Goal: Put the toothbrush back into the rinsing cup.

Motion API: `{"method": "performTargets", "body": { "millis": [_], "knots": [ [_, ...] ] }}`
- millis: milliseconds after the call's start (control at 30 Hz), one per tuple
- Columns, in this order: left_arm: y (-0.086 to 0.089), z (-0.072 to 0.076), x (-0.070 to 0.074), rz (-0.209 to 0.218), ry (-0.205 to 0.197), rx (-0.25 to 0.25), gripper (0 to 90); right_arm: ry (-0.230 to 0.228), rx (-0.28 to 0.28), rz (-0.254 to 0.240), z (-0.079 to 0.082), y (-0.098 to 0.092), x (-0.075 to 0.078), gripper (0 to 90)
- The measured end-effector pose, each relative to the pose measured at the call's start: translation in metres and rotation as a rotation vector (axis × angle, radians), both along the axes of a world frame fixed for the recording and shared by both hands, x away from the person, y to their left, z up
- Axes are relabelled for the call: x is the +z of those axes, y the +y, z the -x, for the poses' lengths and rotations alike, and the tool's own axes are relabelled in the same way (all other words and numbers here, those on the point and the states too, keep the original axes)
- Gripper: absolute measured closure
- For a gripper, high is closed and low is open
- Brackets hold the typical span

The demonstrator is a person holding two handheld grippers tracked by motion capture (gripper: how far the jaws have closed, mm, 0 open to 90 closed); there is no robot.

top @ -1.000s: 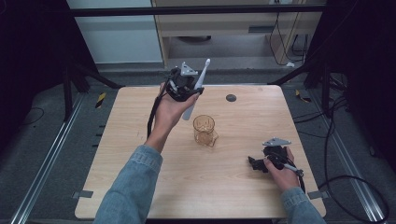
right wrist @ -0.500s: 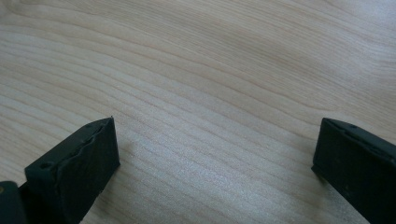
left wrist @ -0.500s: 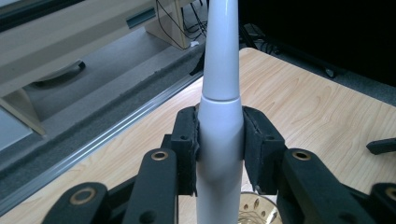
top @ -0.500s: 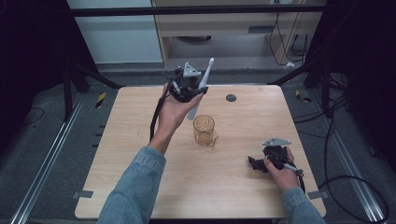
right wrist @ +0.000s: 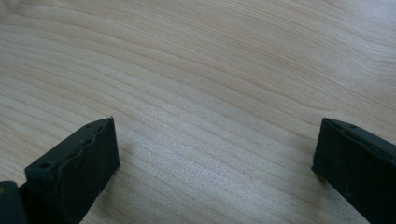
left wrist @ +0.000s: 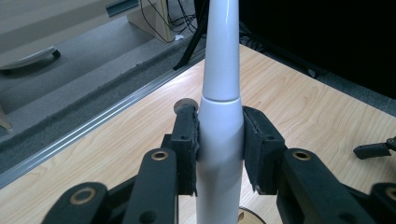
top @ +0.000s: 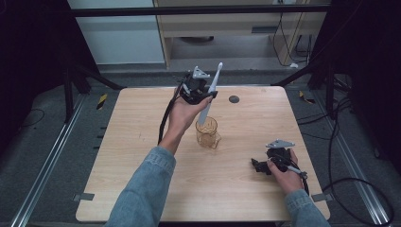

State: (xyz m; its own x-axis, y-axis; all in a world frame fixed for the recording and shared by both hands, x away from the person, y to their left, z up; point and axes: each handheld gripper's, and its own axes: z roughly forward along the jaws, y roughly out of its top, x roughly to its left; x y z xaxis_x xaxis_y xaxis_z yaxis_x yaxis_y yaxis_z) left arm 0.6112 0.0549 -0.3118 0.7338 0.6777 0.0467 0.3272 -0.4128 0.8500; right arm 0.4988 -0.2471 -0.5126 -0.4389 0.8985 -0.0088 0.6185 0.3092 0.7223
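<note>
The left gripper (top: 204,96) pinches a white plastic electric-toothbrush handle (top: 211,94) at centre frame; its lower tip, now nearer the amber glass cup (top: 207,133), is hard to distinguish. The right gripper (right wrist: 215,163) is spread.

The worktop (top: 142,142) is pale wood with fine, wavy grain lines. At frame centre, the toothbrush (top: 211,92) is glossy white, and the cup (top: 207,133) under it is clear amber. Both grippers, the left gripper (top: 198,90) and the right gripper (top: 265,165), are matt black. The sleeve (top: 142,194) at the bottom is faded blue denim. A small dark disc (top: 233,99) lies upper centre.
</note>
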Motion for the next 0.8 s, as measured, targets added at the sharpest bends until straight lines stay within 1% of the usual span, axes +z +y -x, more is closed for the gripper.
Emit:
{"method": "performTargets", "body": {
  "millis": [133,233,267,667,800],
  "knots": [
    [-0.004,0.000,-0.003,-0.003,-0.003,-0.005,67.5,-0.001,0.000,0.000,0.000,0.000,0.000,0.4],
    [-0.004,-0.001,-0.007,0.030,0.019,-0.008,67.4,-0.001,0.001,0.002,0.000,0.000,0.000,0.4],
    [-0.004,-0.002,-0.008,0.034,0.025,-0.010,67.4,0.000,0.001,0.001,0.000,0.000,0.000,0.4],
    [-0.008,-0.003,-0.017,0.020,0.027,-0.020,67.5,-0.003,0.002,0.000,0.000,0.000,0.000,0.4],
    [-0.008,-0.003,-0.020,0.024,0.032,-0.018,67.4,-0.003,0.002,0.001,0.000,0.000,0.000,0.4]
  ]
}}
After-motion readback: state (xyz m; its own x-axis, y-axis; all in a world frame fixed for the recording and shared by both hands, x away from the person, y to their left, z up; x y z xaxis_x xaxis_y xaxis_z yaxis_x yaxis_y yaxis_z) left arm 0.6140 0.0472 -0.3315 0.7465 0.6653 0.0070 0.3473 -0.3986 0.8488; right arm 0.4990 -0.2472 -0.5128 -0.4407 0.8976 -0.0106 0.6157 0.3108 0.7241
